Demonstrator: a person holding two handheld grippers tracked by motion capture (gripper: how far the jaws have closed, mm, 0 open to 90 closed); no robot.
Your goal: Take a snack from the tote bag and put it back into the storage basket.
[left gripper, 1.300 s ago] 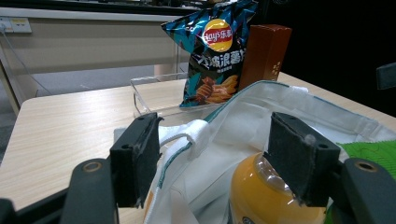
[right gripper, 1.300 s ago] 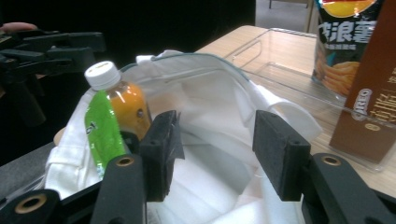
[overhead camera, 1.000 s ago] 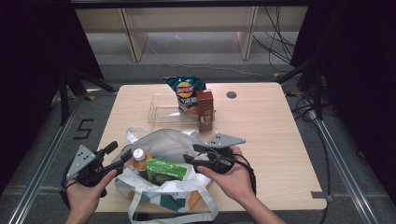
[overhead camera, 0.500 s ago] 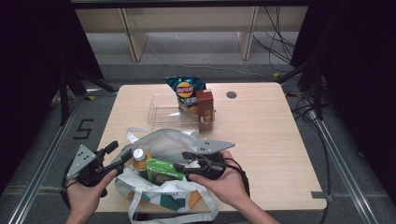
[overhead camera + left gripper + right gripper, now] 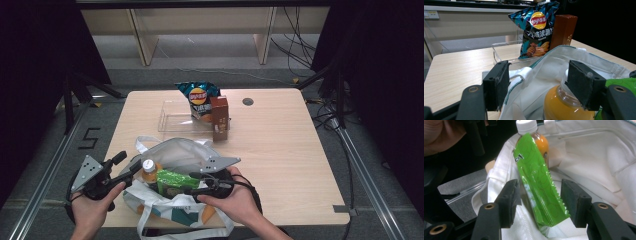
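Note:
A white tote bag (image 5: 182, 150) lies open at the table's front edge. Inside it stand an orange drink bottle (image 5: 148, 171) with a white cap and a green snack packet (image 5: 172, 181). My right gripper (image 5: 189, 183) reaches into the bag from the right, and in the right gripper view (image 5: 540, 202) its jaws stand apart around the packet's (image 5: 536, 182) lower end without squeezing it. My left gripper (image 5: 128, 162) sits at the bag's left rim, open. In the left gripper view (image 5: 540, 85) the bag's rim (image 5: 524, 75) passes between its jaws, and the bottle (image 5: 560, 107) is beside the right jaw.
At the table's far middle a clear plastic tray (image 5: 175, 117) holds a dark blue bag of chips (image 5: 199, 97), with a brown carton (image 5: 219, 115) standing at its right end. Bare tabletop (image 5: 285, 150) spreads to the right of the tote bag.
My right gripper has moved left and a little down, into the bag and over the green packet. The packet, the bottle and my left gripper have stayed in place.

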